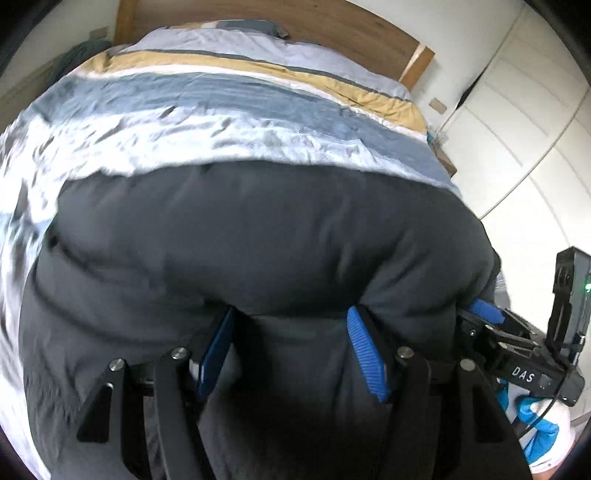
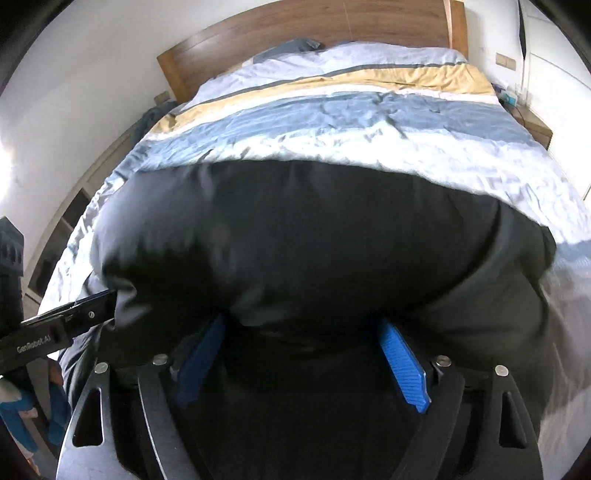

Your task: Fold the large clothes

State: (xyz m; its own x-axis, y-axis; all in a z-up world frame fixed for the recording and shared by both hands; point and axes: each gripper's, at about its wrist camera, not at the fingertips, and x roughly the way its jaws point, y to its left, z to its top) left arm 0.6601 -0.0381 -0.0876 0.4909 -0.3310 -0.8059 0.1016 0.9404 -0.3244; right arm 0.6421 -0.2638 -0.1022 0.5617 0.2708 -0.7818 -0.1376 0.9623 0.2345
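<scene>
In the left wrist view, the left gripper is sitting low in the frame with its blue pads spread partway, and a thick fold of the dark padded garment is bulging between and over them. The left pad is lying against the cloth; whether both pads are actually pressing on it cannot be told, as the fabric is hiding the fingertips. At the right edge of this view the right gripper is reaching into the same bundle from the side, carried by a hand in a blue glove.

In the right wrist view, the right gripper is standing wide, its ribbed blue pads well apart, and the garment's glossy black bulk is swelling in the gap between them, covering their tips. The pads are lying along the sides of the fold, and whether they are squeezing it is unclear. The left gripper is poking into the cloth from the left edge.

Beyond both grippers the garment is lying heaped on the near part of the bed, on a cover striped in white, grey-blue and yellow. Farther off, the wooden headboard is standing against a white wall.
</scene>
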